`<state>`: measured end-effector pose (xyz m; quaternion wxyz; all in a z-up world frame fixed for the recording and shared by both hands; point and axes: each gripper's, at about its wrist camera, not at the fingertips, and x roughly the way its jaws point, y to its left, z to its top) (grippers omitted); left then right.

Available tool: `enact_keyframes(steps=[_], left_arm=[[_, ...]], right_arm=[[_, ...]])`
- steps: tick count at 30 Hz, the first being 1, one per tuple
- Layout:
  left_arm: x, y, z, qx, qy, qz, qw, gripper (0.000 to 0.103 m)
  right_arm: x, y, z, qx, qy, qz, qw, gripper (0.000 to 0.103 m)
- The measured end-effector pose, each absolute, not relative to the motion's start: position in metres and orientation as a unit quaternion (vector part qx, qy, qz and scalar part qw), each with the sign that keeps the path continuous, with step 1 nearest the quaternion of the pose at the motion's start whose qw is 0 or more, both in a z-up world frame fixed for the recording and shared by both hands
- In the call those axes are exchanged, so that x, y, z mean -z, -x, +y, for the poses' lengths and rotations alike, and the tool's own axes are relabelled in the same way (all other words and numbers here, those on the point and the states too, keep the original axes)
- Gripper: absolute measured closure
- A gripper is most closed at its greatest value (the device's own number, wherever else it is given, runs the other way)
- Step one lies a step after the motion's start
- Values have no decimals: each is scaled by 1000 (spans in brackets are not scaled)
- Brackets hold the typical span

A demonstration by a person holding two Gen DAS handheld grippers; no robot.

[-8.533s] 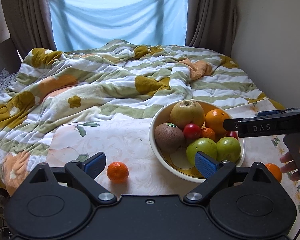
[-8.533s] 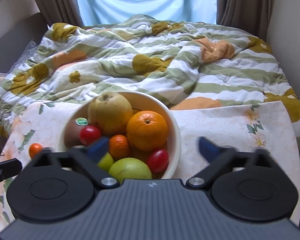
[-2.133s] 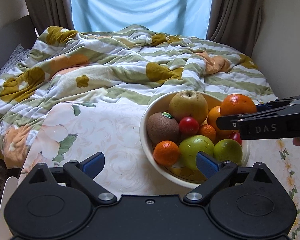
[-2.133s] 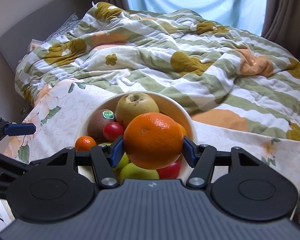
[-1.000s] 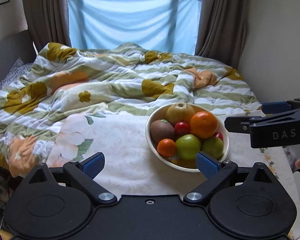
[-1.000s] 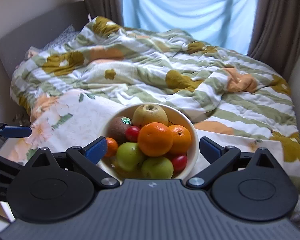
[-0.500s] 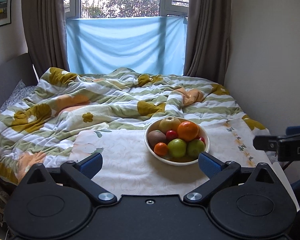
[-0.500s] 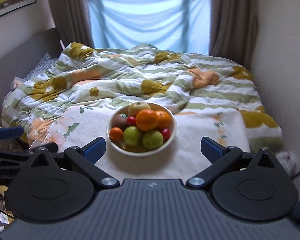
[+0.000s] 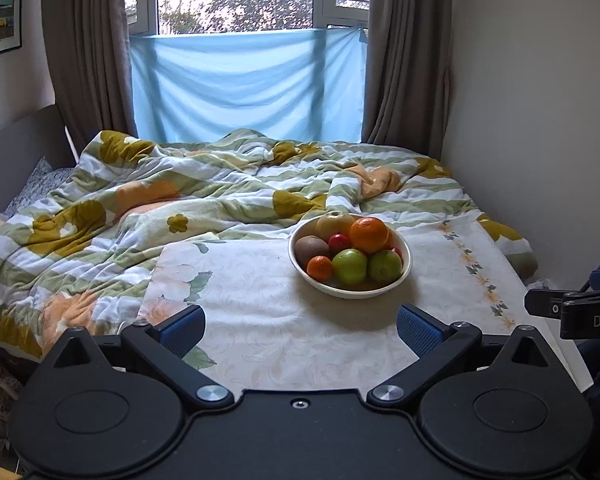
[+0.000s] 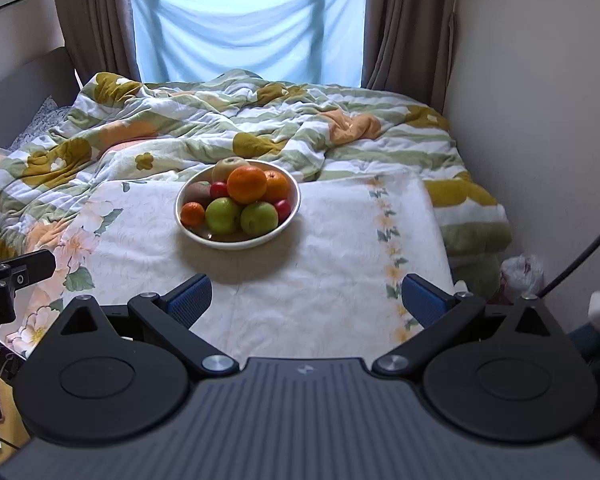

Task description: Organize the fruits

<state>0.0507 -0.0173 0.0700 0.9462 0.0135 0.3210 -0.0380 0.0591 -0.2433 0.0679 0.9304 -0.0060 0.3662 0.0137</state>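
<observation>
Right wrist view: fruit bowl (image 10: 286,222) sits well ahead of both empty, spread-apart tools (image 10: 306,298) (image 9: 300,326).

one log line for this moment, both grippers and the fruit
left gripper: open, empty | right gripper: open, empty | fruit: all in bowl | cloth: no loose fruit

Left claw (image 9: 300,330) spread wide and empty, right claw (image 10: 306,298) likewise, side by side
</observation>
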Motion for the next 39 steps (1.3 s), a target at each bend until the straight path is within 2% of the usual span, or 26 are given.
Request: enact_keyframes(steps=[39], left_arm=[[-65,-52,-7,32,-14,320,947,0]], right_arm=[[-60,-62,-241,-2,0,378,926,0]])
